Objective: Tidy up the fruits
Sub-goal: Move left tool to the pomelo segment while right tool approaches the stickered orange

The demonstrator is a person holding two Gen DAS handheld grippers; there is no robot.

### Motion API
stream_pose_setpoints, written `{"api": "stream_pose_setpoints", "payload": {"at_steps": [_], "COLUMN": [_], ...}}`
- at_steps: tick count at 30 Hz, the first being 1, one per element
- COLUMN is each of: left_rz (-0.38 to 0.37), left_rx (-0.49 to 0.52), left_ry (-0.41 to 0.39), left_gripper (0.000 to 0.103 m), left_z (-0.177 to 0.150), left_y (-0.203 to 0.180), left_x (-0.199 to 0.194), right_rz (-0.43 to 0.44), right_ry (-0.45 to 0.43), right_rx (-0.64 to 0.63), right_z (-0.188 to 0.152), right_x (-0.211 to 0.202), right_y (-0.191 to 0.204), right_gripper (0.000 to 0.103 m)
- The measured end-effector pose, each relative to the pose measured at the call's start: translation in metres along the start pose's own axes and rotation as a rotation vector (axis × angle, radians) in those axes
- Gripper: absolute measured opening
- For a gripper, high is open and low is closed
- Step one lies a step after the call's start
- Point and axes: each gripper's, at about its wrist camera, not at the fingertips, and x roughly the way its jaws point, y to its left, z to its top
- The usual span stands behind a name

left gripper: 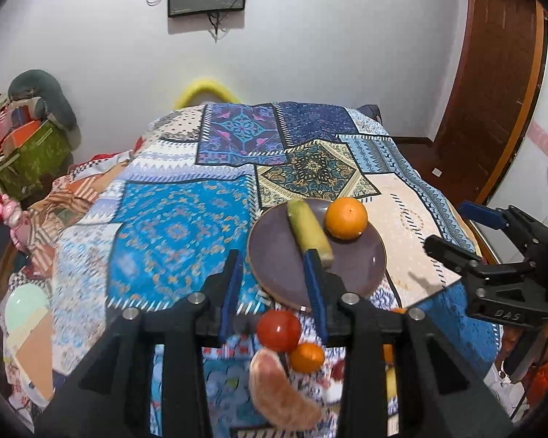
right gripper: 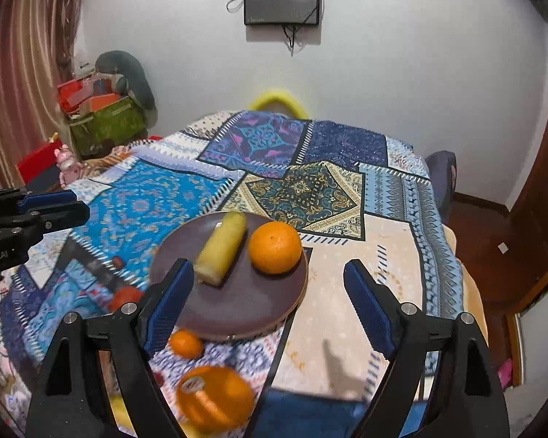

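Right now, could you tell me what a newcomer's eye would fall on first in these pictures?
First the brown plate near the front edge of the patchwork cloth, with a big orange lying right of a yellowish banana-like fruit. Then the loose fruit nearer the camera: a small orange and a larger stickered orange. Both the left gripper and the right gripper hang empty above it.

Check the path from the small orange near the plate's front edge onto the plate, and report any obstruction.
Nothing visible blocks it. The small orange lies on the cloth just off the near rim of the plate, whose front half is bare; the banana piece and big orange sit farther back. Both tongs are empty.
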Motion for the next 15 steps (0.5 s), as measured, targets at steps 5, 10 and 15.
{"api": "stream_pose_setpoints", "payload": {"at_steps": [5, 10, 15], "left_rz": [0.013, 0.015, 0.000], "left_rx": [-0.014, -0.023, -0.047], "left_ry": [0.004, 0.035, 0.075], "left_gripper": [0.043, 0.048, 0.053], "left_z": [-0.022, -0.045, -0.066], "left_y": [0.007, 0.013, 0.017], "left_x": [-0.023, -0.032, -0.028], "right_rz": [0.000, 0.010, 0.018], "right_ry": [-0.024, -0.029, -0.008], "right_rx": [-0.014, -0.005, 0.012], "right_z": [-0.010, -0.028, -0.047], "right_x": [-0.026, -0.044, -0.048], "right_y": [0.012, 0.022, 0.027], "right_gripper": [0.084, 0.086, 0.087]}}
